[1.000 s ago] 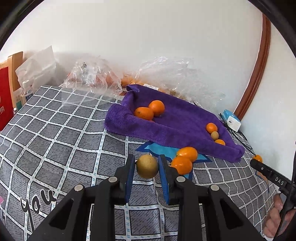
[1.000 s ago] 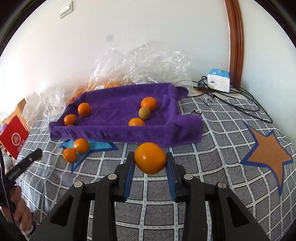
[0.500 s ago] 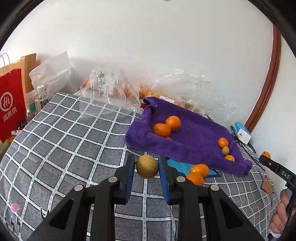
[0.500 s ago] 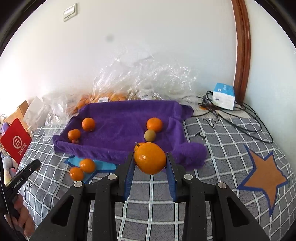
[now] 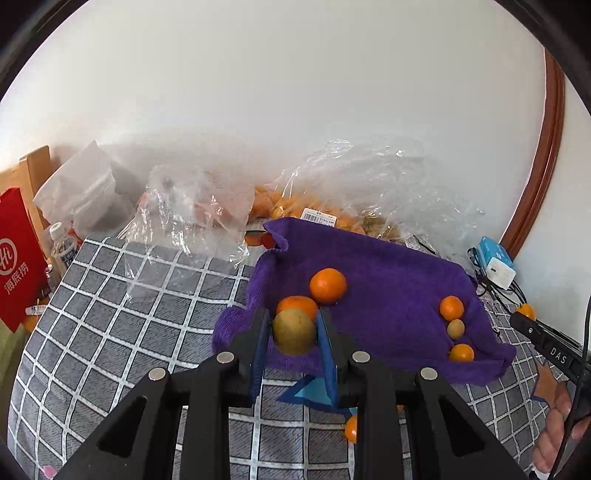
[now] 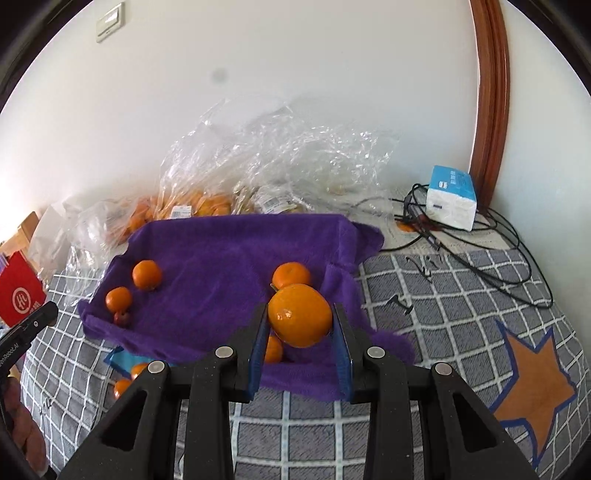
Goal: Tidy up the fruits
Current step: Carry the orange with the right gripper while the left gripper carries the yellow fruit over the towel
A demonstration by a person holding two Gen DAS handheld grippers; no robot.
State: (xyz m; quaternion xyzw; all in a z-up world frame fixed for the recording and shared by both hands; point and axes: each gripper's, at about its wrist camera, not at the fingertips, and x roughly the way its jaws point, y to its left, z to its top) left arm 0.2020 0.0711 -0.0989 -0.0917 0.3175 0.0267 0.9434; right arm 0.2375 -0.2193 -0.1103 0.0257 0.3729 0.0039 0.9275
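One purple towel [image 5: 388,266] carries four small oranges [image 5: 327,286] and one small greenish fruit [image 5: 455,328]. Two more oranges [image 6: 138,369] lie just beside it, and two fruits are held up: one large orange [image 6: 300,315] and one yellow-green fruit [image 5: 294,331]. There are also two star patches [image 6: 532,373] and one white-blue box [image 6: 450,203].

A plain white wall [image 6: 295,92] rises behind the grey checked bedspread [image 6: 461,295] (daylight washes it evenly). Right of the wall runs a curved brown wooden trim [image 6: 491,110]; high on its left sits a pale wall plate [image 6: 109,26].
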